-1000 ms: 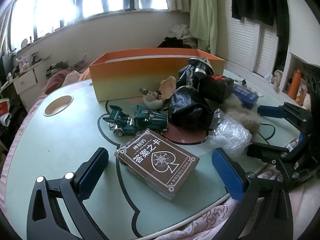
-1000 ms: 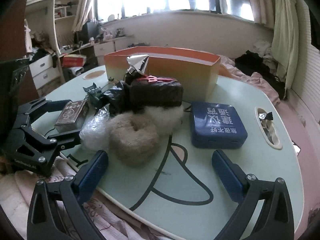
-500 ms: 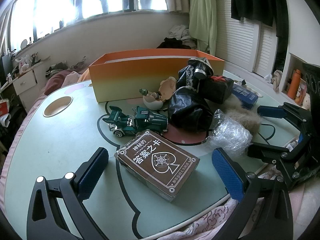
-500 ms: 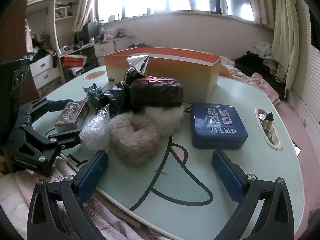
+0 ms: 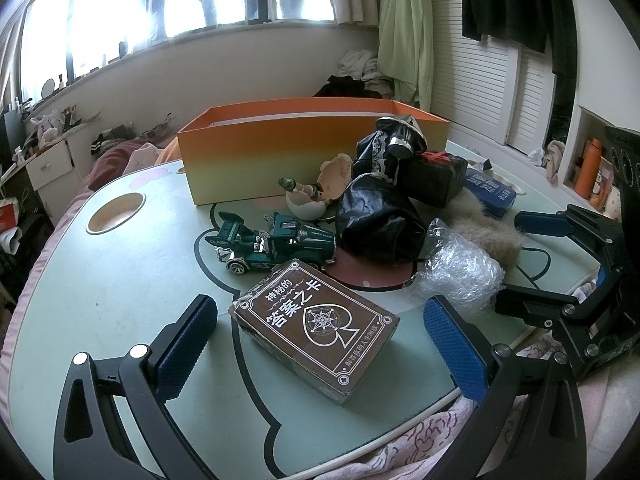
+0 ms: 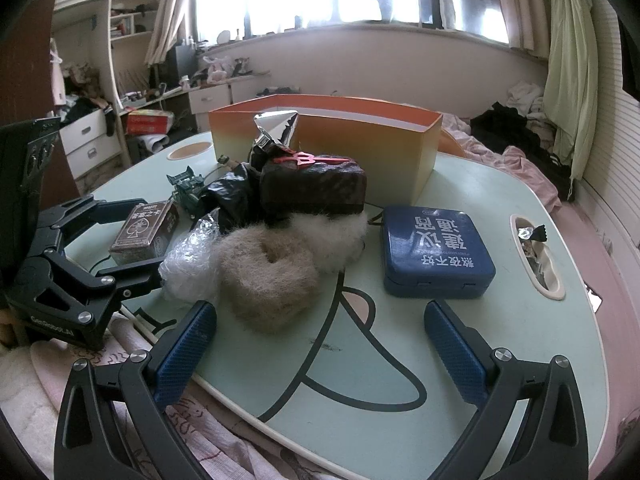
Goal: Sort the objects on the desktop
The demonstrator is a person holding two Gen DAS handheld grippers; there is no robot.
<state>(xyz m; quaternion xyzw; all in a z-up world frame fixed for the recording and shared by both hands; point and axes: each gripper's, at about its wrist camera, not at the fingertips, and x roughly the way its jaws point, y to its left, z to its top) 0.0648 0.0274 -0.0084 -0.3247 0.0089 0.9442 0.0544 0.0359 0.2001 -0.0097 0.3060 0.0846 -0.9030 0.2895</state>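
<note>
Change since earlier: almost nothing has moved; both grippers hang at the near table edge as they did a second ago, and every object lies where it was.
Left gripper (image 5: 320, 338): jaws wide apart, holding nothing; blue pads sit either side of the brown card box without touching it.
Right gripper (image 6: 320, 338): jaws wide apart, empty, over bare table in front of the fluffy ring.
Table (image 5: 120, 280): pale green, rounded, with a dark outline drawing.
Brown card box (image 5: 314, 322): lies flat near the front edge, between the left pads, spade emblem facing up.
Bubble wrap wad (image 5: 460, 272): just right of the card box, touching the fluffy ring.
Fluffy ring (image 6: 268, 276): tan and white fur, near the front edge, just beside the black heap.
Blue tin (image 6: 436, 256): flat, lid shut, white lettering, to the right of the ring and apart from it.
Toy truck (image 5: 272, 244): green, on its wheels, just behind the card box.
Black heap (image 5: 380, 228): crumpled black bag with a dark wrapped block behind it, mid-table.
Small figurine (image 5: 316, 196): lies beside the heap, close to the orange box.
Orange box (image 5: 304, 148): open-topped, farthest back on the table.
</note>
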